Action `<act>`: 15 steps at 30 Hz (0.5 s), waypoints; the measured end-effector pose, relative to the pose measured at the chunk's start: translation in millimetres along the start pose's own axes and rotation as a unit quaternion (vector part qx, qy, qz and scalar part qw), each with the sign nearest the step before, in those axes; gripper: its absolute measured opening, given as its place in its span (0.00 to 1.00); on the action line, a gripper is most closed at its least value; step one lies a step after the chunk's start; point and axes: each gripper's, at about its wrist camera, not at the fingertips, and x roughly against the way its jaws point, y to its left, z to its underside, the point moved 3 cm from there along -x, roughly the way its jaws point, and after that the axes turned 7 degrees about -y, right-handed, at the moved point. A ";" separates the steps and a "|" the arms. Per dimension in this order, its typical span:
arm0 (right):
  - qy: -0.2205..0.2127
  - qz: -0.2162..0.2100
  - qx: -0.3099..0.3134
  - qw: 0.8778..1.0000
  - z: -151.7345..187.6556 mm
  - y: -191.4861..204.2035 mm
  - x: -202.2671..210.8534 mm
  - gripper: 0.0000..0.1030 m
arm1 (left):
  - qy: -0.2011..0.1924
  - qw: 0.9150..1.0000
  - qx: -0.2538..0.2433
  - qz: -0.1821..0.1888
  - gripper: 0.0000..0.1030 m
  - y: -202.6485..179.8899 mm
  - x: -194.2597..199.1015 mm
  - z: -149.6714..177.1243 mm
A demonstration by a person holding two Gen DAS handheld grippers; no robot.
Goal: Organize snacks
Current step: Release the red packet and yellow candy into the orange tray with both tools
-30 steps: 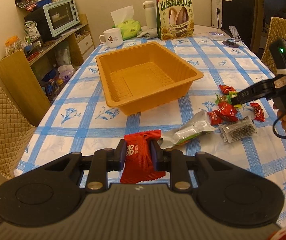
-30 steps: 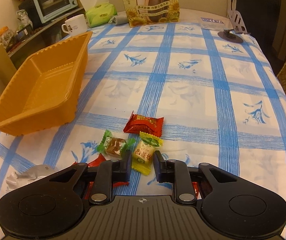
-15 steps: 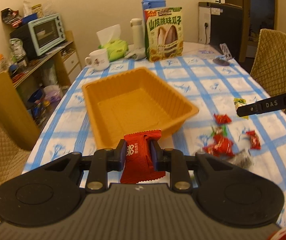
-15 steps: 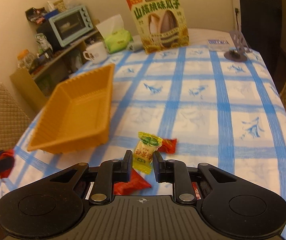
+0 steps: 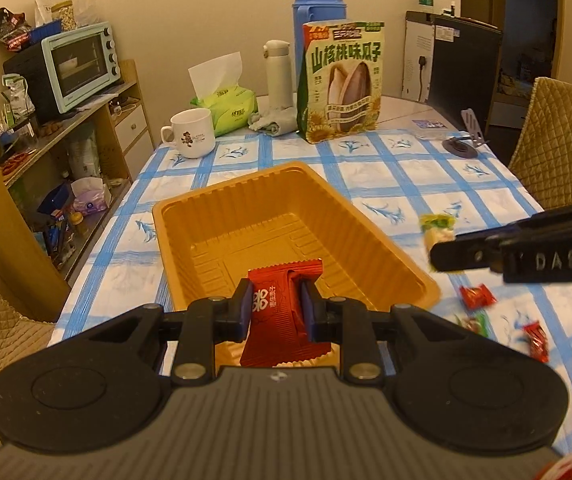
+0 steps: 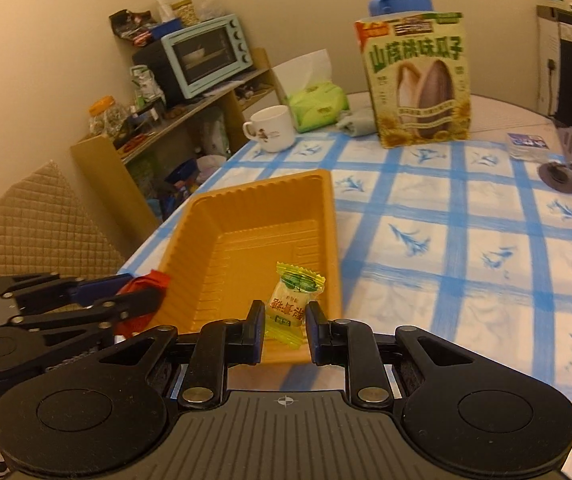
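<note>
My left gripper [image 5: 275, 310] is shut on a red snack packet [image 5: 286, 316], held over the near end of the empty orange tray [image 5: 213, 216]. My right gripper [image 6: 285, 326] is shut on a yellow-green wrapped candy [image 6: 292, 302], above the tray's [image 6: 326, 232] near right corner. In the left wrist view the right gripper [image 5: 446, 254] reaches in from the right with the candy [image 5: 438, 228] at its tip. The left gripper [image 6: 137, 300] with its red packet [image 6: 145, 282] shows at the left of the right wrist view.
Several small red and green candies [image 5: 476, 296] lie on the blue-checked tablecloth right of the tray. At the far end stand a sunflower-seed bag [image 5: 342, 84], a white mug [image 5: 189, 132], a tissue pack [image 5: 225, 108] and a blue thermos [image 5: 314, 12]. Quilted chairs [image 5: 562, 140] flank the table.
Both grippers have lifted off the table with their snacks and come over the orange tray, which now sits closer beneath them. The loose candies have dropped back to the right.
</note>
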 end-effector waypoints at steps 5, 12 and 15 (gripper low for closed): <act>0.020 -0.010 0.012 1.000 -2.7 7.1 -36.0 0.21 | 0.019 1.000 0.008 -0.003 0.23 5.8 -29.2 -3.6; 0.052 -0.001 0.020 0.998 1.9 2.8 -79.6 0.21 | 0.045 0.999 0.022 -0.001 0.23 10.2 -63.3 -3.0; 0.059 0.001 0.019 0.998 3.7 -1.0 -89.1 0.21 | 0.054 0.998 0.025 0.000 0.23 12.7 -73.9 -2.2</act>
